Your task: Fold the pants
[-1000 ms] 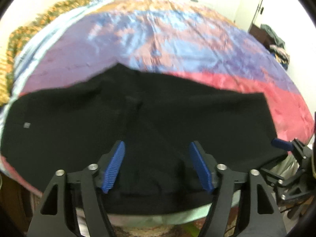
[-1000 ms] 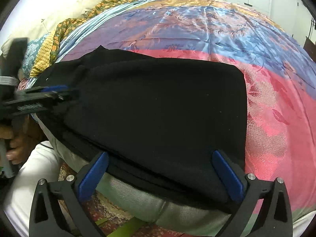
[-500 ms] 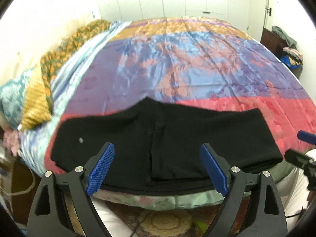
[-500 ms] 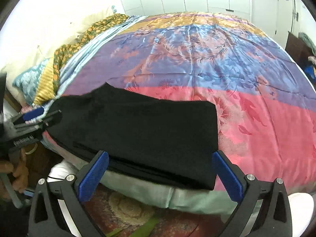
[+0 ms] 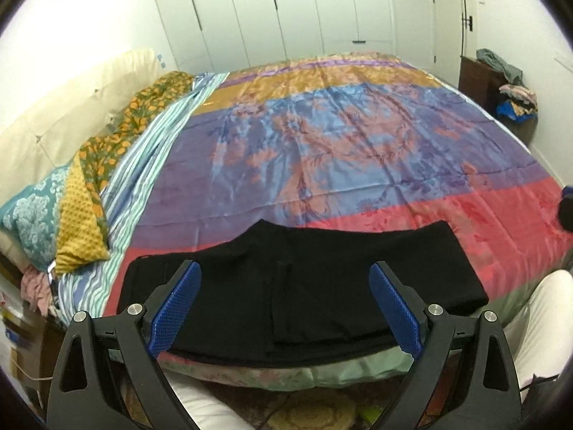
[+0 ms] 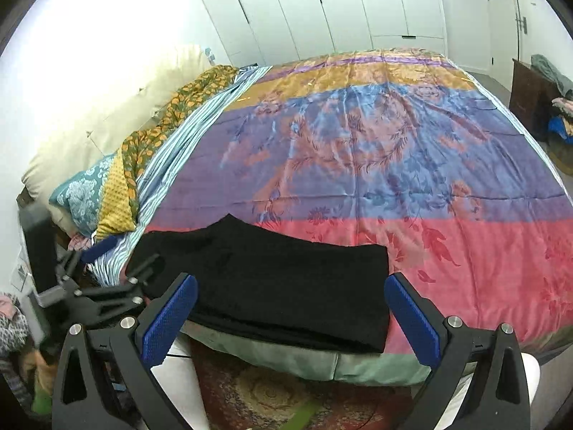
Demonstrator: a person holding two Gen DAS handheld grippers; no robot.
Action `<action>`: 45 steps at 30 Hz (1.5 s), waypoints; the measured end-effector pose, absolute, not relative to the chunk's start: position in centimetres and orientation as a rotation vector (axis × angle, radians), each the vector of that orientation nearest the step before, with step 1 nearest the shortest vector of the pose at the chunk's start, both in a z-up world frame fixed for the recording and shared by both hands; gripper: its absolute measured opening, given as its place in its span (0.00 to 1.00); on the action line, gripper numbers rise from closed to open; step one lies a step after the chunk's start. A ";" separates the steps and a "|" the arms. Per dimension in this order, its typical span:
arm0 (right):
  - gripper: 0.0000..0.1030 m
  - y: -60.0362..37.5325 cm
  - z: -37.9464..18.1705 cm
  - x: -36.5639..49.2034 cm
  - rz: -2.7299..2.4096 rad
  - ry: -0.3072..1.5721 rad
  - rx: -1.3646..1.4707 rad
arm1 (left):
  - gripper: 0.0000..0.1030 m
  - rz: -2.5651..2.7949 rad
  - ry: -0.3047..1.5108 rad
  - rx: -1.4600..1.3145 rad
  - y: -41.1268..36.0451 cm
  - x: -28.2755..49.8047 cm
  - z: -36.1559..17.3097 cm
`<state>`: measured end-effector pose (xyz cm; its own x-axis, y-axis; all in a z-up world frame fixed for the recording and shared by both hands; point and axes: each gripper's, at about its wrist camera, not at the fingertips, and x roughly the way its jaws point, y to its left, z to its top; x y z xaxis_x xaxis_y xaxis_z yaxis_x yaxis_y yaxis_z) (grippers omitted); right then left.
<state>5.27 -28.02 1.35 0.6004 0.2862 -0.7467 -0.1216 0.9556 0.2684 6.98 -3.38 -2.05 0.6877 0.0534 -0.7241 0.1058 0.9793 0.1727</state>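
The black pants [image 5: 293, 283] lie folded flat on the near edge of the bed, also in the right wrist view [image 6: 272, 286]. My left gripper [image 5: 284, 311] is open and empty, held back from and above the pants' near edge. My right gripper [image 6: 290, 322] is open and empty, also pulled back over the bed's edge. The left gripper shows at the left of the right wrist view [image 6: 96, 286]. A dark tip of the right gripper shows at the right edge of the left wrist view [image 5: 566, 208].
The bed has a colourful satin cover [image 5: 340, 143] with pillows [image 5: 82, 186] along the left side. White wardrobes [image 5: 286, 10] stand behind. A dark cabinet [image 5: 487, 79] with piled clothes is at the right. A patterned rug [image 6: 286, 394] lies below the bed's edge.
Both grippers have pulled back and up from the pants, so much more of the bed and room shows. The left gripper's jaws have opened wider. The pants lie still.
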 end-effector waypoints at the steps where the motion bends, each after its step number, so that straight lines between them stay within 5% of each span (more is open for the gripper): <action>1: 1.00 -27.9 1.7 5.3 0.232 0.897 0.182 | 0.93 -0.026 0.822 0.209 -3.4 7.0 -2.2; 14: 1.00 -25.9 4.4 4.2 0.065 0.793 -0.172 | 0.93 -0.010 0.928 0.225 -4.1 7.6 -4.7; 45: 1.00 -23.3 3.6 6.4 -0.030 0.776 -0.468 | 0.93 0.035 1.018 0.227 -3.3 8.7 -6.7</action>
<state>6.45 -23.27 3.59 0.7185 -0.1958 -0.6674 -0.1430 0.8975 -0.4172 8.66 -3.34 -6.65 0.5269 0.1343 -0.8393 0.0761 0.9760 0.2040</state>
